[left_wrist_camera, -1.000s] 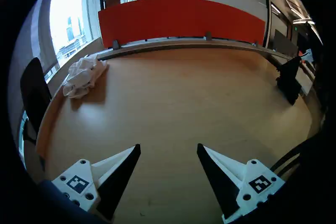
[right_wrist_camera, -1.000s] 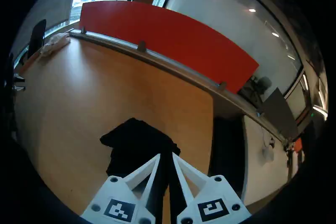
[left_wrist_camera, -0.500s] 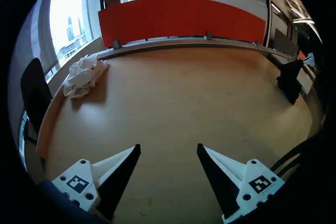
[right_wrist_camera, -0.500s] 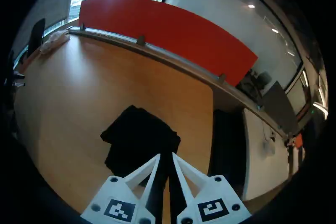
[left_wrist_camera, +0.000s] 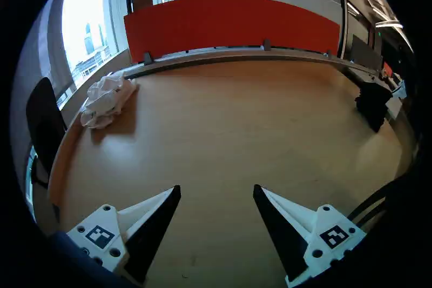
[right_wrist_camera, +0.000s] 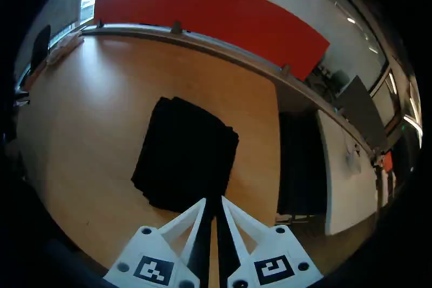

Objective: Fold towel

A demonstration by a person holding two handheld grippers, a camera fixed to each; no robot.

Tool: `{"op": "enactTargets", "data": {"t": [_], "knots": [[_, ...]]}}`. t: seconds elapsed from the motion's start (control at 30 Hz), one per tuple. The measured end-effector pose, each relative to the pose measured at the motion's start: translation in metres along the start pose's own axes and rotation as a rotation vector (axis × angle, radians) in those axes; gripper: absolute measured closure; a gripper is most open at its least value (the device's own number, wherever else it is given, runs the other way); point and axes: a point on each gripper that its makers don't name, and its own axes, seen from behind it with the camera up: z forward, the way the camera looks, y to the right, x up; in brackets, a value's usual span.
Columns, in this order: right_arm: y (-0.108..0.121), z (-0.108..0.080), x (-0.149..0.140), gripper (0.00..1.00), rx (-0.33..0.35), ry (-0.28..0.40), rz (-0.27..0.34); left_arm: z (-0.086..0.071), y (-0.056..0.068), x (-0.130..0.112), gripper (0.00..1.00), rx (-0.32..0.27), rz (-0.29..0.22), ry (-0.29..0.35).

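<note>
1. Compared with a second ago, the black towel (right_wrist_camera: 186,153) has changed from a bunched lump into a flatter, roughly rectangular sheet. The right gripper view now looks down on it more steeply. The left gripper view has barely shifted.
2. The wooden surface (left_wrist_camera: 227,120) runs up to the red partition (left_wrist_camera: 232,20) and is bare across most of its middle. That bare stretch looks like the working room for laying the cloth out.
3. The black towel sits in front of the partition's right end, close to the surface's right edge. I judge it is being drawn open from one edge so that a fold line can be set.
4. A crumpled white cloth (left_wrist_camera: 105,99) lies in front of the partition's left end, well apart from the towel. It looks set aside rather than in use.
5. The right hand-held gripper (right_wrist_camera: 216,204) is clenched, its tips meeting on the towel's near edge. It appears to pinch that edge, which would explain why the cloth spreads away from it toward the partition.
6. The left hand-held gripper (left_wrist_camera: 216,187) is released, its fingers wide apart over bare wood and facing the partition. It grasps nothing and seems ready to take a second corner.
</note>
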Motion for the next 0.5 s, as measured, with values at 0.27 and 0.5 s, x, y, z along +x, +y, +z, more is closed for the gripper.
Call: {"op": "enactTargets", "data": {"t": [0.27, 0.5], "knots": [[-0.002, 0.012, -0.019, 0.95, 0.004, -0.054, 0.003, 0.000, 0.000, 0.000, 0.00, 0.001, 0.005, -0.003], [-0.006, 0.024, -0.028, 0.95, 0.005, -0.083, 0.008, -0.001, 0.000, 0.000, 0.00, 0.004, 0.011, -0.005]]}}
